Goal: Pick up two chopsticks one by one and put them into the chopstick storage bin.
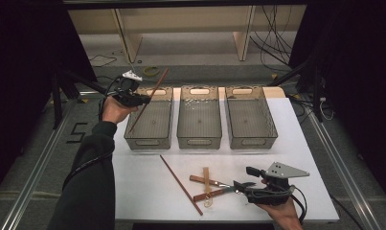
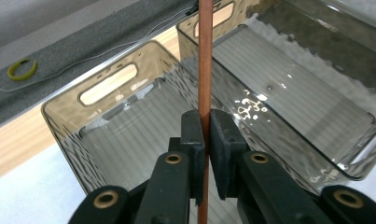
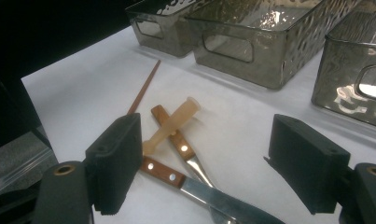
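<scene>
The left gripper (image 2: 206,140) had its jaws closed tight on a chopstick (image 2: 205,56), pinched partway along its length, so the thin brown stick ran up past the pads and also hung below them. It looked light, stiff and smooth: likely to pivot or slip in a narrow pinch, so a grip near its middle seemed best for control. Directly beneath and ahead of that gripper sat the left bin (image 2: 106,116), open-topped and bare inside, its long floor giving room for the stick if laid lengthwise; the rim and handle cut-out beyond were the edges to clear. The middle bin (image 2: 316,98) stood just beside it.

The right gripper (image 3: 204,163) hovered low over the table with its jaws spread wide and nothing between them. Just ahead of its pads lay two wooden-handled knives (image 3: 169,172), crossed, with a pale plastic utensil (image 3: 174,122) resting over one handle; the steel blades looked slippery and flat to the surface, so the riveted handles seemed the better hold. Farther off lay a second chopstick (image 3: 143,88) on open white table (image 3: 83,84), and beyond it the bin walls.
</scene>
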Action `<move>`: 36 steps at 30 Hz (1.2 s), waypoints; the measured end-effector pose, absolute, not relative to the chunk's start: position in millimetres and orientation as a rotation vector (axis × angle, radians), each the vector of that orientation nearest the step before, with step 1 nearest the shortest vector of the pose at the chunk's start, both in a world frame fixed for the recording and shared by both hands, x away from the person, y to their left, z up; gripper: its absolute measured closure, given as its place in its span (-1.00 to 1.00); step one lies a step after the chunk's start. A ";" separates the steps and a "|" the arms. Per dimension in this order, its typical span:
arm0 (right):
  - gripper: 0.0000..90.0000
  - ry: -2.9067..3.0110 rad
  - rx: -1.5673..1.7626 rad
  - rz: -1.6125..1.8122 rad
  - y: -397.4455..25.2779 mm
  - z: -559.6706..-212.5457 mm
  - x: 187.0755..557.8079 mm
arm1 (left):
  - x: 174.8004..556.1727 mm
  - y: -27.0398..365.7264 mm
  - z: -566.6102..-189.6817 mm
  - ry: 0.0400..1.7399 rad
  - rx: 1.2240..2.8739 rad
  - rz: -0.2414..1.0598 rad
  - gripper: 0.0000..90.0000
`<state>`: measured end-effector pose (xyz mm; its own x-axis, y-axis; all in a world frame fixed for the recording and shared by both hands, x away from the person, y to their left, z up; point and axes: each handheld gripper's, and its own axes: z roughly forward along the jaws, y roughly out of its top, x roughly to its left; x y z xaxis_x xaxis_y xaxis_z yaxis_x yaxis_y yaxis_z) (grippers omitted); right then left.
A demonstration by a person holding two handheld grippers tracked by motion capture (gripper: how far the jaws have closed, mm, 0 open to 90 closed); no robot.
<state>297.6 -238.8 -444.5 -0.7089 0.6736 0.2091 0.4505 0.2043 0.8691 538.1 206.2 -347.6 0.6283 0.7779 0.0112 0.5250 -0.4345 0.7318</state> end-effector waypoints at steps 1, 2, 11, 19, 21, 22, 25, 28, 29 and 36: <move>-0.41 2.259 1.073 1.512 -238.9 -444.5 297.7 | 538.1 206.2 -347.6 1.015 2.137 0.456 0.86; -0.41 2.260 1.074 1.513 -238.9 -444.5 297.7 | 539.0 208.0 -353.7 1.028 2.139 0.447 0.86; -0.41 2.261 1.076 1.512 -238.9 -444.8 297.9 | 542.8 214.0 -375.7 1.085 2.144 0.404 0.85; -0.41 2.264 1.076 1.507 -238.6 -445.0 297.7 | 542.9 217.5 -387.9 1.109 2.143 0.373 0.84; -0.41 2.263 1.076 1.510 -238.5 -444.8 297.5 | 543.2 217.6 -391.7 1.109 2.145 0.370 0.84; -0.41 2.263 1.076 1.510 -238.5 -444.8 297.5 | 543.3 217.5 -393.5 1.115 2.151 0.366 0.84; -0.41 2.264 1.076 1.508 -238.4 -444.9 297.5 | 544.4 217.3 -399.1 1.128 2.157 0.354 0.78; -0.41 2.263 1.075 1.511 -238.7 -444.8 297.5 | 544.2 216.1 -401.5 1.129 2.169 0.353 0.53; -0.41 2.263 1.076 1.511 -238.8 -444.9 297.6 | 543.8 216.2 -401.4 1.130 2.165 0.344 0.42; -0.41 2.262 1.077 1.512 -238.6 -444.8 297.4 | 532.1 215.2 -391.8 1.103 2.137 0.342 -0.26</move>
<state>297.4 -238.6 -444.8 -0.7091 0.6728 0.2113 0.4523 0.2041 0.8682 532.1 215.2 -391.8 0.6026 0.7941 -0.0792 0.6098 -0.3941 0.6876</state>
